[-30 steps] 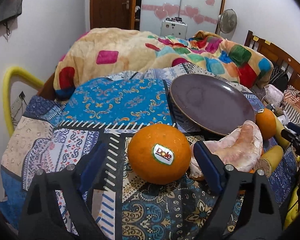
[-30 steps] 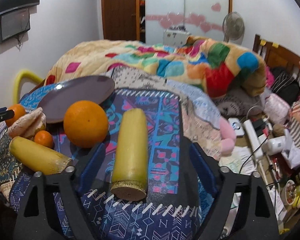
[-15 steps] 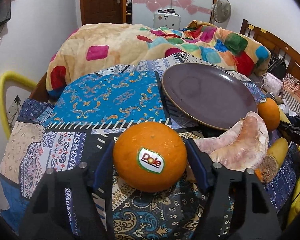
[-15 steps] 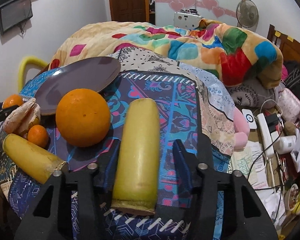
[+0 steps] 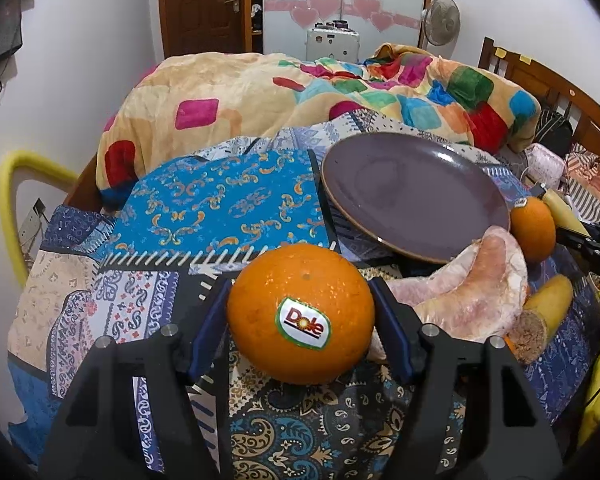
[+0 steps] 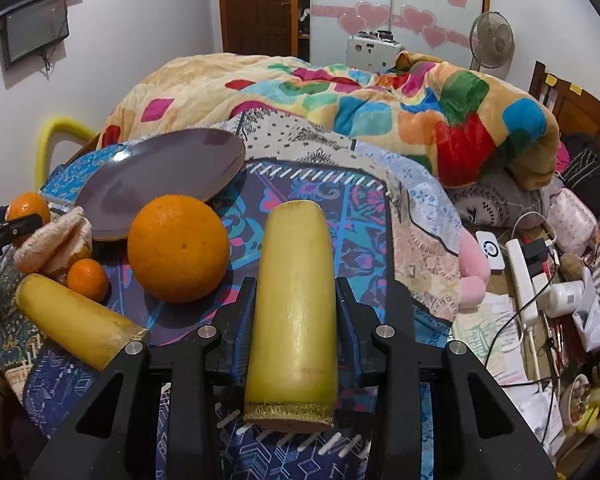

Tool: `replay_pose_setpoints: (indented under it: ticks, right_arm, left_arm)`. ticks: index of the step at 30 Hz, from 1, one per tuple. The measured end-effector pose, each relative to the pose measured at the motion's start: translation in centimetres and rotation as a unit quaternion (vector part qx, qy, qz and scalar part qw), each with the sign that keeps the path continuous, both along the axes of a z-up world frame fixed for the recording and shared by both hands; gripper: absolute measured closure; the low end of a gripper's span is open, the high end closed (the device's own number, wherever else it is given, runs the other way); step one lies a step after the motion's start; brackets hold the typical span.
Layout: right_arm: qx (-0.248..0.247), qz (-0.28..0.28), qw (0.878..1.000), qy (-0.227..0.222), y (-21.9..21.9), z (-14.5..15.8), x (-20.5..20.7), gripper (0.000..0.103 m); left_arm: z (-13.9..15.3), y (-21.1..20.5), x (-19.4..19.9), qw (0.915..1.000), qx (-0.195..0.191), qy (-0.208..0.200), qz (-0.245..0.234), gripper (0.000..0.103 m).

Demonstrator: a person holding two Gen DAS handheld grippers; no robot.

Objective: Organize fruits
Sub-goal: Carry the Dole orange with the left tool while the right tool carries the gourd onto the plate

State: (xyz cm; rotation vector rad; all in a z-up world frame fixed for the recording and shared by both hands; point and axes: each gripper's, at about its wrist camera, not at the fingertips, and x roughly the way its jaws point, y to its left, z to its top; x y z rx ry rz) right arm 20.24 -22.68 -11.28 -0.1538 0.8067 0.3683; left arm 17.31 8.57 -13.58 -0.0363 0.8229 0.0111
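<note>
Fruits lie grouped at the near edge of the patterned bedcover [image 5: 220, 208], in front of an empty purple plate [image 5: 412, 196]. Left gripper [image 5: 300, 332]: blue pads pressed on either flank of the stickered orange [image 5: 300, 312], a firm, round, probably fairly heavy fruit, best clasped across its widest part lest it roll. Right gripper [image 6: 294, 320]: jaws closing narrowly on the yellow cane-like stalk [image 6: 294, 304], pads touching its sides near the cut end; it looks stiff and smooth, so may slip or tip from an end grip. Peeled pomelo segments [image 5: 472, 296] appear soft and easily crushed.
</note>
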Motion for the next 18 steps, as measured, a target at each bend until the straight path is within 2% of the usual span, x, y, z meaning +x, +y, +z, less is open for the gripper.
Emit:
replay_pose_setpoints:
  ticks: [18]
  right_arm:
    - [0.039, 0.009, 0.997, -0.073, 1.1, 5.3, 1.0, 0.069]
  left_arm:
    - [5.5, -2.7, 2.2, 0.9981, 0.009, -0.055, -0.027, 0.035]
